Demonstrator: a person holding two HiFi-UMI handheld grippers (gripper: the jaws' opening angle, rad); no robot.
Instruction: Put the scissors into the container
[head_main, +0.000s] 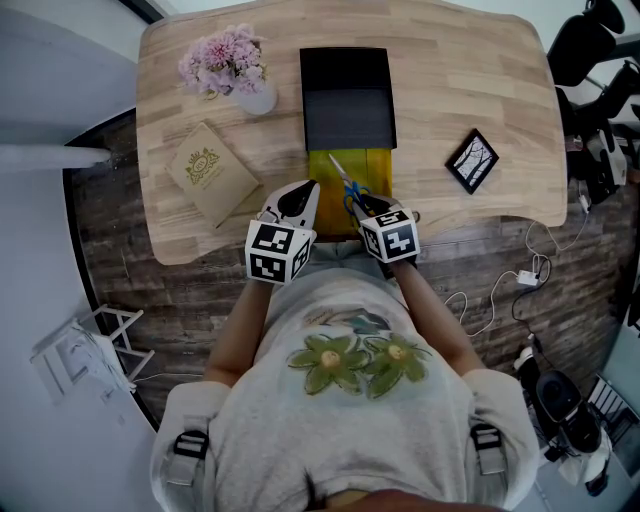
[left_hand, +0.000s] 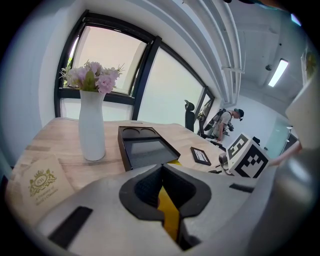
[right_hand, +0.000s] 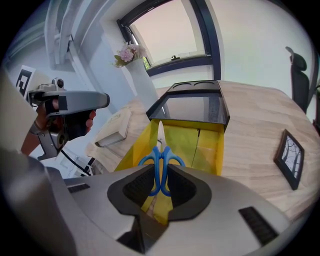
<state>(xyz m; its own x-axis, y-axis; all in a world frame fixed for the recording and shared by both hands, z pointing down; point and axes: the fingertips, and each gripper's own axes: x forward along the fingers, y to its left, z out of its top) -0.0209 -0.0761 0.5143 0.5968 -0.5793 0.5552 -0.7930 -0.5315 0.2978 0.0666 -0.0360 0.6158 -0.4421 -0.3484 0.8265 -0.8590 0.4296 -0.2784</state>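
a person seated at a wooden table (head_main: 480, 80) holds the scissors (right_hand: 161, 160) in the right gripper (right_hand: 160, 182). its jaws are closed on the blue handles and the blade points away toward a black tray (head_main: 347, 55). the scissors sit over the open yellow box (right_hand: 207, 145), which stands just in front of the tray at the table's near edge; whether the blade tip touches the box cannot be told. the left gripper (left_hand: 167, 200) is pinched almost shut on a thin yellow wall of the box at its near left corner. a white vase (head_main: 255, 98) of pink flowers and a tan booklet (head_main: 210, 170) lie to the left, and a small picture frame (head_main: 472, 160) to the right.
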